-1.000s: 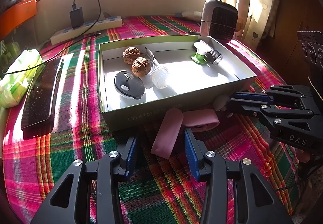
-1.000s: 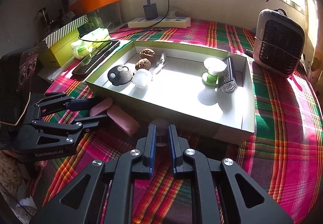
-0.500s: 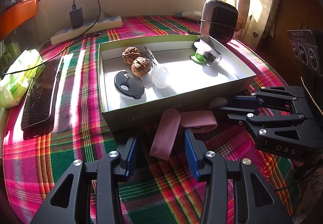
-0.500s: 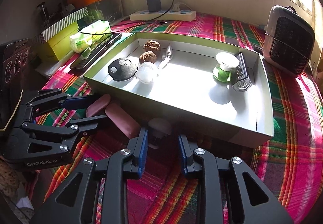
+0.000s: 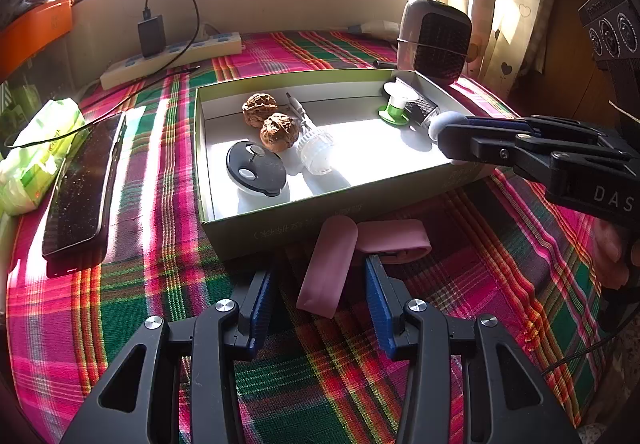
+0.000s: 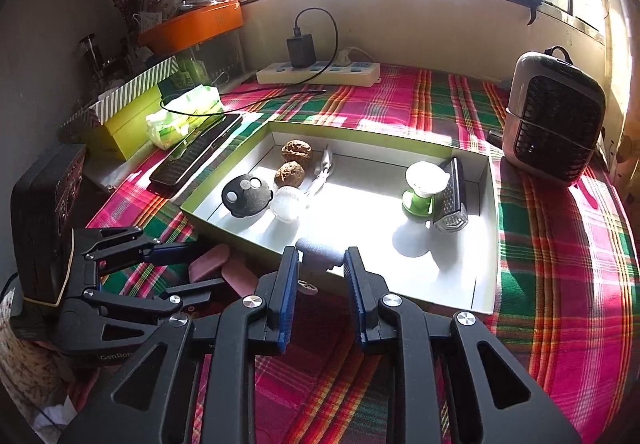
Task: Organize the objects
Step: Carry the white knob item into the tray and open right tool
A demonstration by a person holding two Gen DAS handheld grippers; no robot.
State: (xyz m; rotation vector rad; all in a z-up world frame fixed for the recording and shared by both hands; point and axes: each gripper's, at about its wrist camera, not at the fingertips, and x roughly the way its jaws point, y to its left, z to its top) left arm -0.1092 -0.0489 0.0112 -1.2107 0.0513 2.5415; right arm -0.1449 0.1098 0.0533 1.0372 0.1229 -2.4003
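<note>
Jaws of right gripper (image 6: 321, 269) clamp one grey ball (image 6: 320, 249); box (image 5: 240, 240) holds two walnuts (image 5: 279, 132).

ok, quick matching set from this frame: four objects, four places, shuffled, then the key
Things
1. pink case
2. walnuts
3. small grey-white object
4. dark keyboard

Places
A. inside the green box, near its back left corner
B. on the cloth, left of the box
C. between the right gripper fingers, above the box's near edge
D. on the cloth against the box's front wall, ahead of the open left gripper

Pairs: 1-D, 2-A, 3-C, 4-B
</note>
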